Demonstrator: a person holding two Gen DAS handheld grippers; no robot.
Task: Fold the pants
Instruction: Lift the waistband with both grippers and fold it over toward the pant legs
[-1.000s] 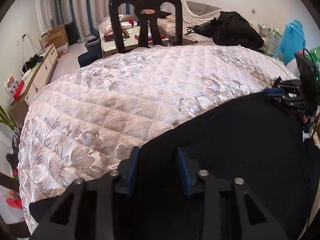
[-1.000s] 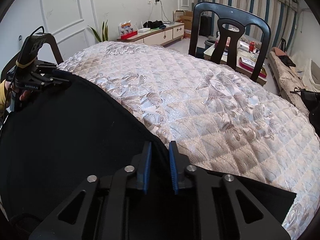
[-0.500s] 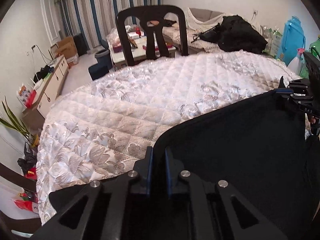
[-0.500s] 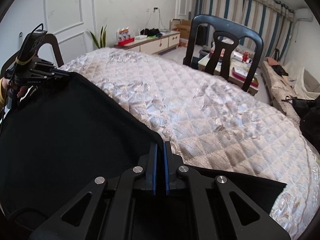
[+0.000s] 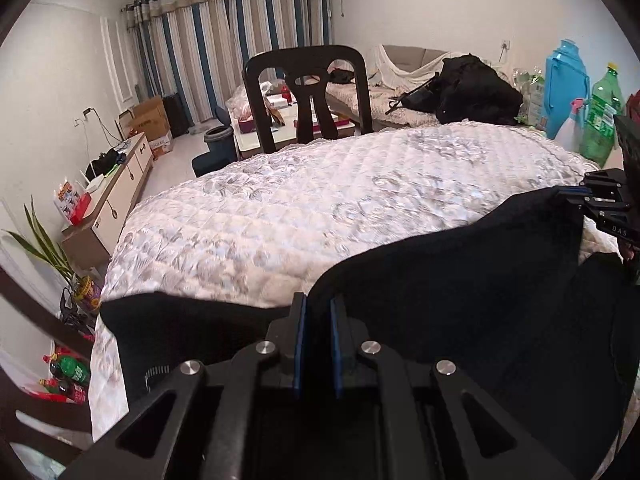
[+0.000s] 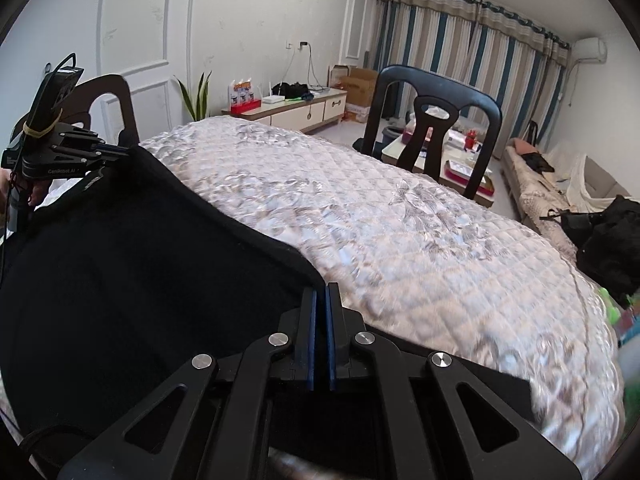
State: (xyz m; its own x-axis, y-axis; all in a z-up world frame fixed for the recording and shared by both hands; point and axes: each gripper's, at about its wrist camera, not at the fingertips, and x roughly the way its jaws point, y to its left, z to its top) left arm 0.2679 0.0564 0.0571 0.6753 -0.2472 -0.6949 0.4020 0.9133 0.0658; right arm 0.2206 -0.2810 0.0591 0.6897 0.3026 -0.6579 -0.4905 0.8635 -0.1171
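Starting on the left of the left wrist view: a green leafy potted plant (image 5: 38, 246) stands by the wall, next to a low cream TV cabinet (image 5: 116, 196) with cardboard boxes (image 5: 150, 120) behind it. Striped blue-and-beige curtains (image 5: 236, 36) fill the back wall, and a glossy black plastic chair (image 5: 308, 92) sits at the far edge of the round table under its quilted white floral cover (image 5: 340, 204).

The black fabric pants (image 5: 460, 300) are spread over the near side of that table. The left gripper (image 5: 318, 312), with blue pads, is pinched down tight on an upper edge of the pants and holds it up off the cover. Off to the right, a blue plastic jug (image 5: 566, 84) and green plastic bottle (image 5: 602, 120) stand behind the table, and the right gripper (image 5: 570, 194) shows up at the frame edge with another corner of the pants.

In the right wrist view the left gripper (image 6: 118, 152) is at far left, with the pants (image 6: 132, 280) hanging slack in a curve from it down to the right gripper (image 6: 320, 300), whose blue pads are squeezed nearly together on a thin edge of the fabric. The table cover (image 6: 400, 240) runs out to the right, with the chair (image 6: 436, 120) beyond it, and a dark black bag (image 6: 612, 240) lies on the sofa at far right.
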